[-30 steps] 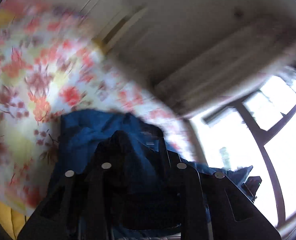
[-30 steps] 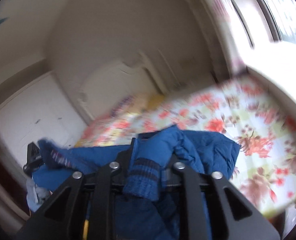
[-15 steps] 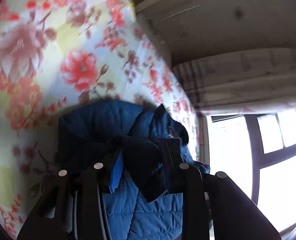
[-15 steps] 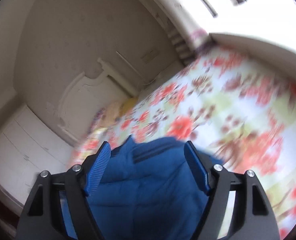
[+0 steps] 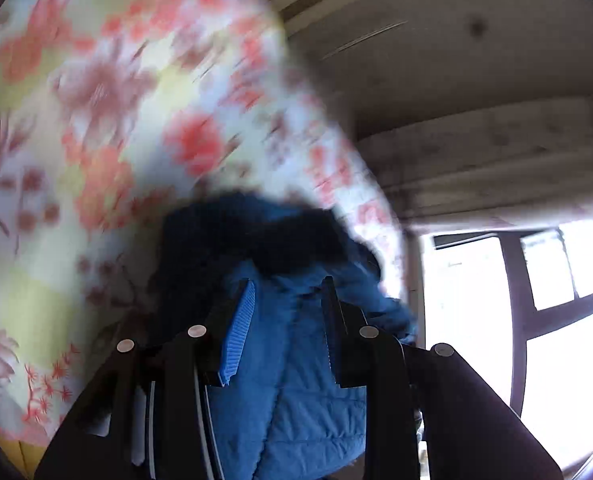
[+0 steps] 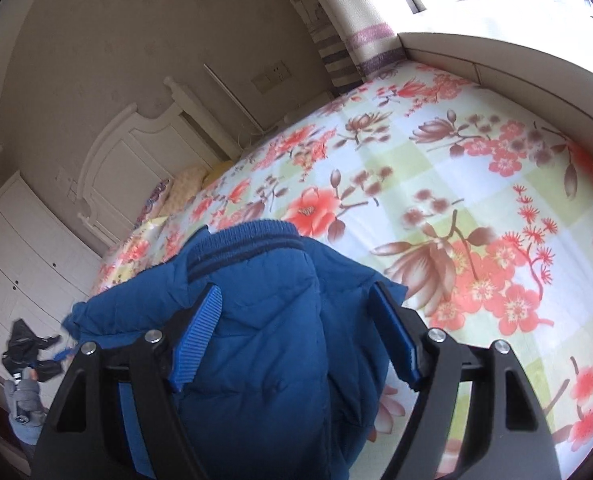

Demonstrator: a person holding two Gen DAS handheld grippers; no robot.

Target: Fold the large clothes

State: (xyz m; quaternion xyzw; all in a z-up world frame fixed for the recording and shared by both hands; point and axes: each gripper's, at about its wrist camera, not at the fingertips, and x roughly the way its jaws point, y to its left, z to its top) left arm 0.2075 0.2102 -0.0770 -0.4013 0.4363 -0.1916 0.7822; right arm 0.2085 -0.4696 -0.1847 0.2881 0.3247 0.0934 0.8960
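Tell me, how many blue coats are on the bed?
1. The coat lies at the near edge of the flowery bed, close to the cameras. More coats could be hidden outside these views.

A blue quilted padded jacket (image 6: 264,344) lies bunched on the near edge of the floral bedspread. Its ribbed, dark-striped knit hem (image 6: 248,248) points toward the far side.
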